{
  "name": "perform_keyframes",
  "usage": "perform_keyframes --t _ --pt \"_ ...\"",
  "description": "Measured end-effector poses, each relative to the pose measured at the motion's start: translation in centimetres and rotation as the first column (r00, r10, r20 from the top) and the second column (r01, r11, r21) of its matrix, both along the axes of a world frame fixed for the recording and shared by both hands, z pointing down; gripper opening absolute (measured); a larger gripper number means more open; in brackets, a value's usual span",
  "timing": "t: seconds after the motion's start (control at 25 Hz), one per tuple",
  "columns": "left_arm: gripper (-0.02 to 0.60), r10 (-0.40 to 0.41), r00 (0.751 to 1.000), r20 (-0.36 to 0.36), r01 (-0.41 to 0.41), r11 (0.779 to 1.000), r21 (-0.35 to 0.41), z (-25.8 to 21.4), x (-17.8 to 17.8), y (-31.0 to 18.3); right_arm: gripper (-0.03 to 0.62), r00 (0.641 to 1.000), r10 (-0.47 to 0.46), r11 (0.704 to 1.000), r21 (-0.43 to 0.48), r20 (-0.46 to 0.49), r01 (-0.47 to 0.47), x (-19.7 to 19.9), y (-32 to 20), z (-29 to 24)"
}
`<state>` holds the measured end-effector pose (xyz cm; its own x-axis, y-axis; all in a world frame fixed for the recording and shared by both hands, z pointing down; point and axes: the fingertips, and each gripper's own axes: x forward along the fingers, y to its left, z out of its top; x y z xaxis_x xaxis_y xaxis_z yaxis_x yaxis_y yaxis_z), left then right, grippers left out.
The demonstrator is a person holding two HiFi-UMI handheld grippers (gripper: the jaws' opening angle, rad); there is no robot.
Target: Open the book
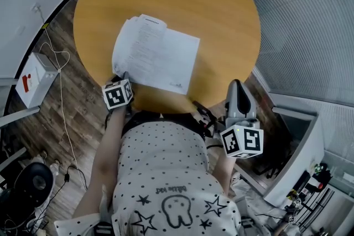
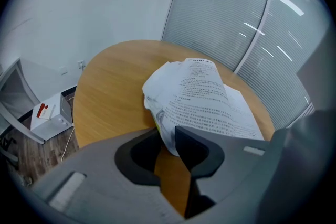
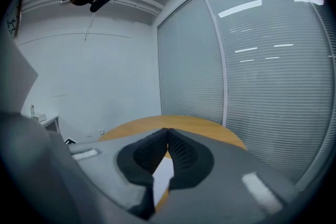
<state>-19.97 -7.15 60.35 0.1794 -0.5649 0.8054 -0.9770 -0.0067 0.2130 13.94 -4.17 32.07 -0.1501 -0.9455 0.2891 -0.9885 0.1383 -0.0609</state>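
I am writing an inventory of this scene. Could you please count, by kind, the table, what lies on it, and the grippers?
Table: 1
Book: 1
Grippers: 2 (left gripper, right gripper)
Total: 4

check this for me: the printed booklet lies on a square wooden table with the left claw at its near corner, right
Not quite: the table is round, not square, as the head view shows. The rest stands: the printed booklet lies on it, with the left claw at its near corner.
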Motion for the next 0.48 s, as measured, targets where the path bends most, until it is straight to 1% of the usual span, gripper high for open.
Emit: perform_keyframes --t 0.12,0.32,0.4,0.48 --pt "0.119 0.010 1.000 -0.004 -0.010 1.000 -0.016 0.2 -0.2 0.1 0.003 1.000 0.008 1.000 0.000 0.005 -0.008 0.0 -0.2 0.0" --pt "0.219 0.000 1.000 -0.010 0.000 0.999 -0.034 0.2 -1.3 0.2 0.003 1.000 0.011 1.000 0.004 -0.002 -0.011 0.1 -0.4 -0.2" --pt "0.261 -0.007 1.000 -0.020 0.006 1.000 -0.030 0.0 -1.8 0.4 0.003 1.000 0.011 1.000 0.006 -0.003 -0.011 0.3 -0.3 -0.1" --pt "0.273 -0.008 1.000 -0.015 0.008 1.000 -0.010 -0.8 -2.1 0.4 0.003 1.000 0.008 1.000 0.010 -0.001 -0.008 0.2 -0.4 -0.2"
